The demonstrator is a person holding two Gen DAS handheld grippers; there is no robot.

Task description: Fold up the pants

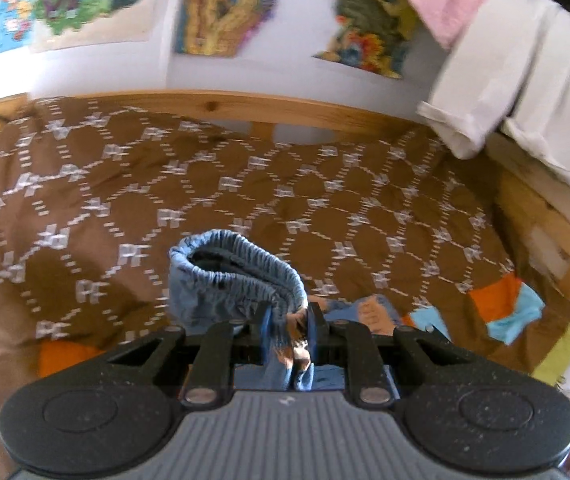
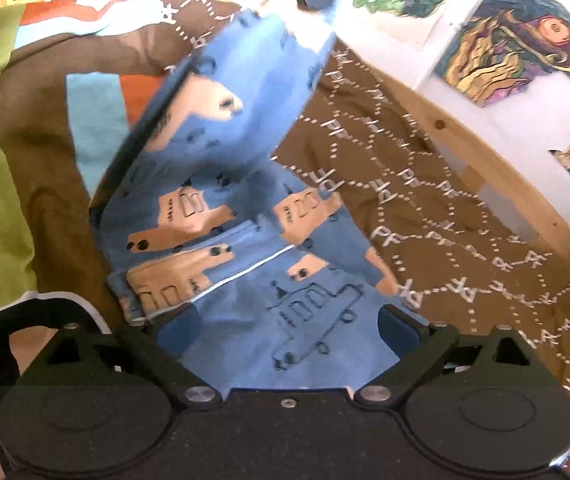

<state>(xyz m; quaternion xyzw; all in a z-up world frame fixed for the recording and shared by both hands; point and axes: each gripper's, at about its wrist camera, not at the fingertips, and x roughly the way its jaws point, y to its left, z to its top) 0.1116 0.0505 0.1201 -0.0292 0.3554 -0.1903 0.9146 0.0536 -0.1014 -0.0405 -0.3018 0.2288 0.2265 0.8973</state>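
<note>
Now left tool (image 1: 289, 320) pinching pants (image 1: 237, 276) waistband, tilted down; right tool (image 2: 285, 320) spread over pants.

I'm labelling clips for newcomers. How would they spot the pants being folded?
Start at the brown patterned bedspread on the wooden bed. The pants lie across it, one end lifted. They alone are blue, printed with tan trucks, with an elastic waistband.

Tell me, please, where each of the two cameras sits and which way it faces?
Left wrist: rides on the left tool, facing down across the brown bedspread toward the wooden bed frame and wall pictures; the tool pinches the blue pants at the waistband.
Right wrist: rides on the right tool, looking along the pants; its fingers spread wide around the fabric.
Shared: pants, bedspread, bed frame.
</note>
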